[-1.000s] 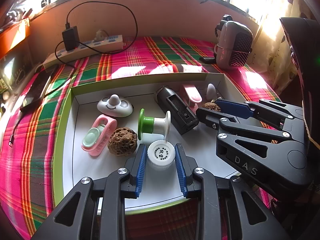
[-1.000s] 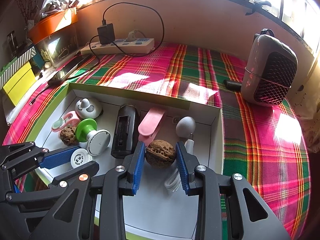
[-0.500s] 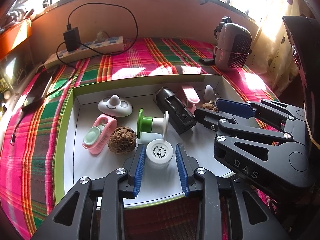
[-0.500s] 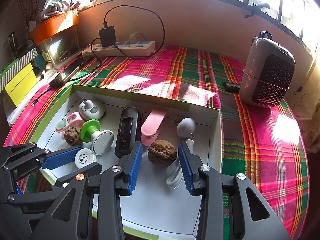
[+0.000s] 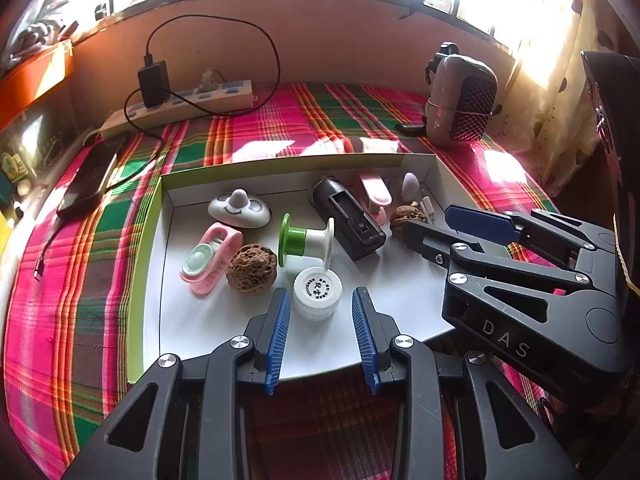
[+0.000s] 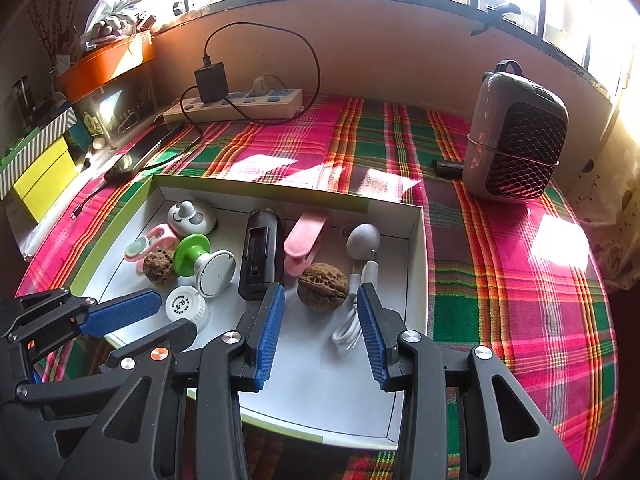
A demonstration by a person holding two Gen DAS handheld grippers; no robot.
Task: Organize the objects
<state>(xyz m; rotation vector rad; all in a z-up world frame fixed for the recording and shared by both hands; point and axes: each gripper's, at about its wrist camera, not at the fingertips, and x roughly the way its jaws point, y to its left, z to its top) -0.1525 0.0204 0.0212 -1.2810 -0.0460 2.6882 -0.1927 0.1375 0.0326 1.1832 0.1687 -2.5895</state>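
Observation:
A shallow white tray with a green rim (image 5: 149, 240) (image 6: 420, 280) lies on the plaid cloth. My left gripper (image 5: 320, 312) is open; a white round cap (image 5: 317, 291) (image 6: 185, 304) lies on the tray just beyond its tips. My right gripper (image 6: 320, 304) (image 5: 436, 226) is open; a walnut (image 6: 322, 286) (image 5: 407, 217) lies on the tray just beyond its tips. Also in the tray are a second walnut (image 5: 251, 267), a green-and-white spool (image 5: 306, 240), a black device (image 5: 348, 218), a pink clip (image 6: 304, 236) and a white cable (image 6: 352, 320).
A pink-and-mint holder (image 5: 210, 258), a white smiley piece (image 5: 239, 209) and a grey egg shape (image 6: 362, 240) also lie in the tray. A power strip with charger (image 6: 236, 102), a phone (image 5: 90, 180) and a small heater (image 6: 516, 138) stand on the cloth beyond.
Both grippers have opened wider and pulled back toward me. The cap and the walnut, earlier between the pads, now lie free on the tray ahead of the tips.

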